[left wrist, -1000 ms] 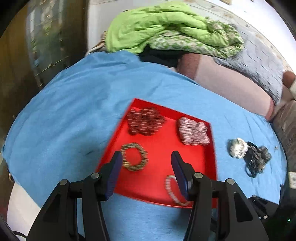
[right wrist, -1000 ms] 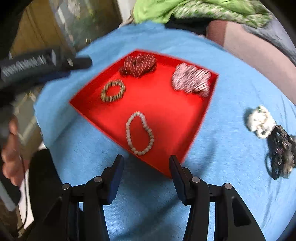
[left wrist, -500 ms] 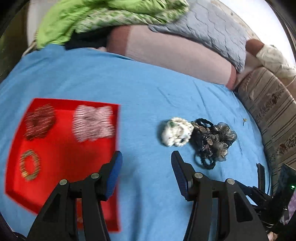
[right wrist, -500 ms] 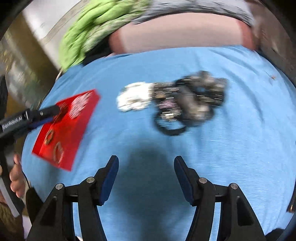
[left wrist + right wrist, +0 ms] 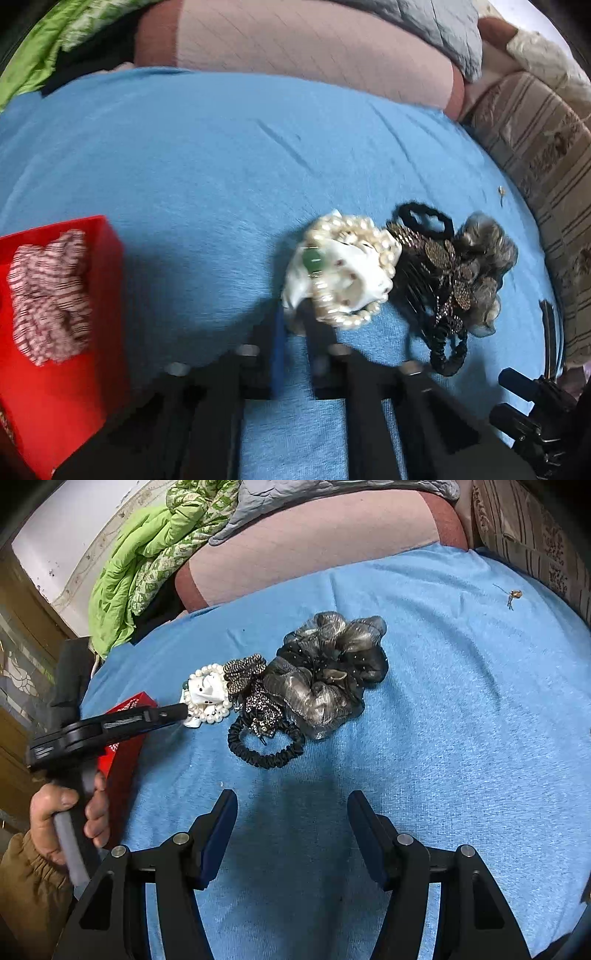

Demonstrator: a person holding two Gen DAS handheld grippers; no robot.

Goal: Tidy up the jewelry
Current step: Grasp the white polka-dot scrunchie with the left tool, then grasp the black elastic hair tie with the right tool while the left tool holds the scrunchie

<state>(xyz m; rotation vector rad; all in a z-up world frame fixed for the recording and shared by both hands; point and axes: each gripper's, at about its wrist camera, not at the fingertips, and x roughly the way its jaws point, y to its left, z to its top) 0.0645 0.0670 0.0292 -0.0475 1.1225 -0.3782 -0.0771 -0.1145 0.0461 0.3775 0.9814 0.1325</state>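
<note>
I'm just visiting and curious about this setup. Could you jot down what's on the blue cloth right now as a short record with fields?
surface: blue cloth
loose pile: pearl bracelet cluster, black coiled hair tie, grey-black gauzy scrunchie, touching one another
tray: red tray at the left, holding a striped scrunchie
left gripper: jaws just closed, tips at the near edge of the pearl cluster
right gripper: open, nothing between the fingers, short of the pile
stray item: small trinket lying apart, far right

Left gripper (image 5: 291,325) motion-blurred (grip on pearl bracelet (image 5: 347,266) unclear); red tray (image 5: 66,369) cropped at left edge.
</note>
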